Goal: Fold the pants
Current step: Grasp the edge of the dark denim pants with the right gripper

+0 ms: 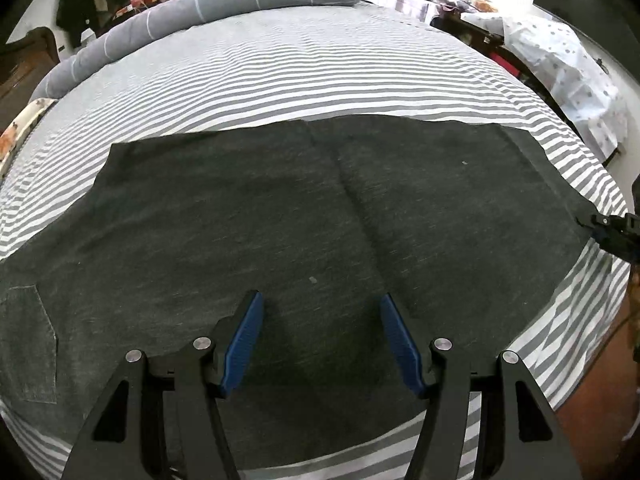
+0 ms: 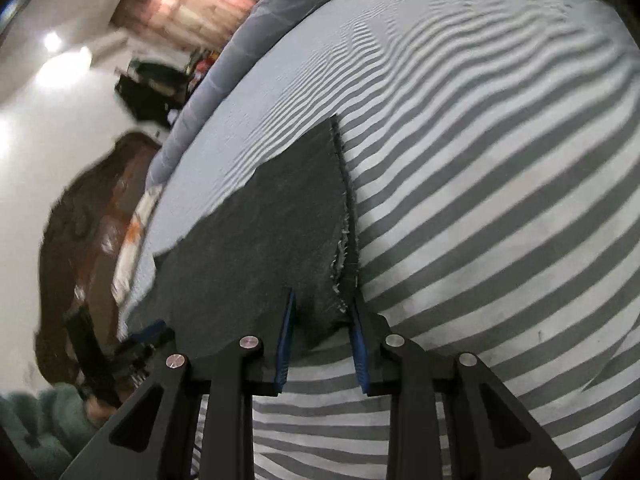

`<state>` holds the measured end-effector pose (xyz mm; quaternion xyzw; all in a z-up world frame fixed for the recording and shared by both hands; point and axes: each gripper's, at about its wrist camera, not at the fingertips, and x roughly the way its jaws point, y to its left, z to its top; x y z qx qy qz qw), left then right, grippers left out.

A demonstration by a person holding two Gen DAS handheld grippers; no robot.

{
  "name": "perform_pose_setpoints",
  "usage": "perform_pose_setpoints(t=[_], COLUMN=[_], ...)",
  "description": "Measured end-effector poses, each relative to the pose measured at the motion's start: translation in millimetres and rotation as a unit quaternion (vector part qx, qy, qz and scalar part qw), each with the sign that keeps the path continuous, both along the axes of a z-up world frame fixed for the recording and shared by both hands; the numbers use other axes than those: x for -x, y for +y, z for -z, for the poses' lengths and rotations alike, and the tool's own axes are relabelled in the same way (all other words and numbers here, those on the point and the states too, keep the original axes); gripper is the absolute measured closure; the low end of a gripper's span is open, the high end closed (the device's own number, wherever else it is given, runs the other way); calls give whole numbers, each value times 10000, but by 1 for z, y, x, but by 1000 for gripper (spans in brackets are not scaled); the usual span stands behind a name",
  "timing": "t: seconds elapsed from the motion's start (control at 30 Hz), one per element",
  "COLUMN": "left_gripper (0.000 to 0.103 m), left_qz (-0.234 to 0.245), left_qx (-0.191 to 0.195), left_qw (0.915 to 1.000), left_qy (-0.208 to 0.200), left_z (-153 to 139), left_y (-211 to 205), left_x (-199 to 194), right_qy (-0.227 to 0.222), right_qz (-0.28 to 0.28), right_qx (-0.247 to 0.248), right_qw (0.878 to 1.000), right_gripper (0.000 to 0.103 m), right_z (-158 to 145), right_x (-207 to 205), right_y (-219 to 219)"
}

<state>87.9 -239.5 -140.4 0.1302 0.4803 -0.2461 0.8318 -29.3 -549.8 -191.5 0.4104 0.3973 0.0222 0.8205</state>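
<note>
Tool in your right hand (image 2: 322, 330) is closing around the frayed hem of dark grey denim pants (image 1: 280, 220), lying flat on the striped bed (image 1: 320, 72); left tool (image 1: 322, 344) is hovering open. Grip both layers squarely.

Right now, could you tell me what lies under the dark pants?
The pants lie flat on a grey-and-white striped sheet that shows all around them. Whatever sits directly beneath the fabric is covered, so anything else there cannot be seen.
</note>
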Motion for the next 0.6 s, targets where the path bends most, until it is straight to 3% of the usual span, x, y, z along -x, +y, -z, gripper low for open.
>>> perform_pose_setpoints(t=[0.1, 0.3, 0.6], left_gripper=[43, 47, 47], left_qz=[89, 272, 315], left_qx=[42, -232, -88], left_qw=[10000, 9990, 9995], left_qy=[-3, -258, -33], left_z=[0, 8, 7], left_y=[-7, -19, -19], left_x=[5, 8, -2], right_qy=[-64, -53, -309], right_qz=[373, 838, 876], right_qx=[-179, -197, -72], right_qw=[9991, 9963, 9956], right_gripper=[91, 94, 95], right_z=[6, 2, -50], right_x=[2, 5, -8], right_y=[-2, 3, 27])
